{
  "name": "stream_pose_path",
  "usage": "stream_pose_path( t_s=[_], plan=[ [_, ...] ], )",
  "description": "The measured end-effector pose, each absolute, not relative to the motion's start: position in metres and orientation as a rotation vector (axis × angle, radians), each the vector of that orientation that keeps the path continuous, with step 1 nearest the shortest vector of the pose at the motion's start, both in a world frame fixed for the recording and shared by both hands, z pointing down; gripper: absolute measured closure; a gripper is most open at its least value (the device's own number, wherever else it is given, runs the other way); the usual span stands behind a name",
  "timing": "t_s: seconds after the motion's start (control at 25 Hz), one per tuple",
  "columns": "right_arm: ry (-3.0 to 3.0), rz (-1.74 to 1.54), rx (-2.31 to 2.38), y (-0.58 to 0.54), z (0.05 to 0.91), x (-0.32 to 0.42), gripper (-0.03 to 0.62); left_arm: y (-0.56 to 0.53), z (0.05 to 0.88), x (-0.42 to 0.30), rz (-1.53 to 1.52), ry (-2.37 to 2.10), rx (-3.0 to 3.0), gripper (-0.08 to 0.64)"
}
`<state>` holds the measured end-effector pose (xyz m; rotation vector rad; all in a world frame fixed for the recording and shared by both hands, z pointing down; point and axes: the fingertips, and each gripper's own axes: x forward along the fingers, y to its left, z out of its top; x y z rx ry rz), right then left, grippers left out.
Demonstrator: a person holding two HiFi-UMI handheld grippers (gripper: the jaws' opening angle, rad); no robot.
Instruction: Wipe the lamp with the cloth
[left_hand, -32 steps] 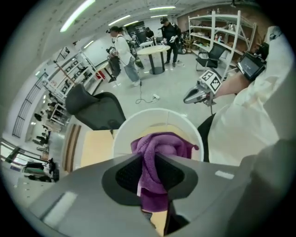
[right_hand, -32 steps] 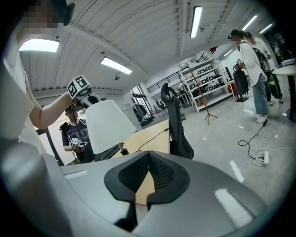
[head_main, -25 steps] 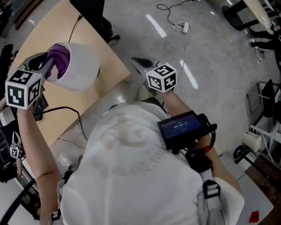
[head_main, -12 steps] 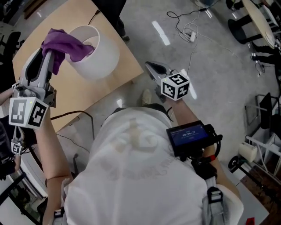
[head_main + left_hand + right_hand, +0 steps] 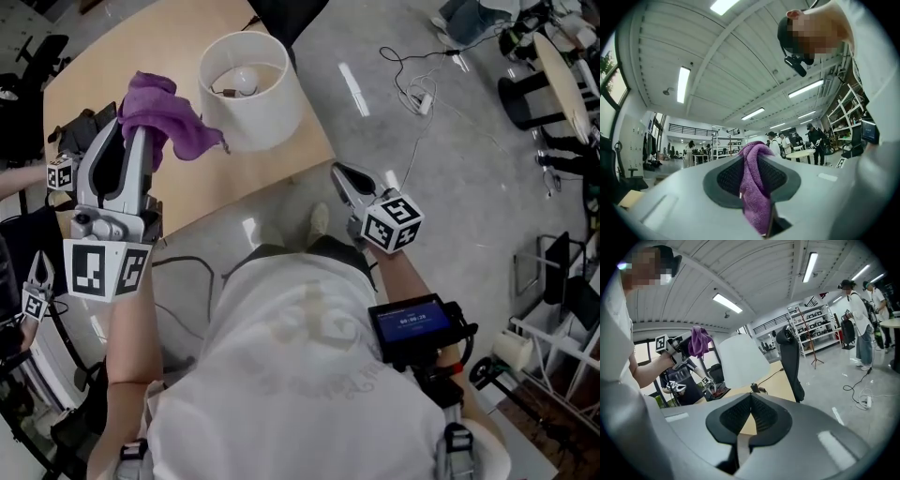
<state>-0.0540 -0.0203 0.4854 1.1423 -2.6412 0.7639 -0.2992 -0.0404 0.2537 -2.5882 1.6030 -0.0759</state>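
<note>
The lamp's white shade (image 5: 251, 94) stands upright on the wooden table (image 5: 103, 84), with its bulb (image 5: 246, 82) showing through the open top. My left gripper (image 5: 141, 127) is just left of the shade and clear of it, shut on the purple cloth (image 5: 167, 120), which drapes over its tip. In the left gripper view the cloth (image 5: 754, 187) is pinched between the pads and hangs down. My right gripper (image 5: 345, 178) is shut and empty off the table's near edge, right of the lamp. The right gripper view shows the shade (image 5: 740, 359) and the cloth (image 5: 699, 341) ahead.
A black chair (image 5: 792, 357) stands behind the table. Cables and a power strip (image 5: 417, 89) lie on the grey floor at the right. Another person with marker cubes (image 5: 58, 173) is at the table's left. A black cord (image 5: 187, 267) runs off the table's near side.
My left gripper has drawn the purple cloth up out of the lampshade and now holds it to the shade's left. The right gripper has shifted a little beside the table.
</note>
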Motion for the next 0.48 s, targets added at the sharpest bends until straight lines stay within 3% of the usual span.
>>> stream_pose_path(
  t_s=[0.48],
  plan=[
    [-2.710,0.714,1.014,0.001,0.479,-0.052,0.578,0.028,0.331,-0.281,-0.070,1.718,-2.679,0.472]
  ],
)
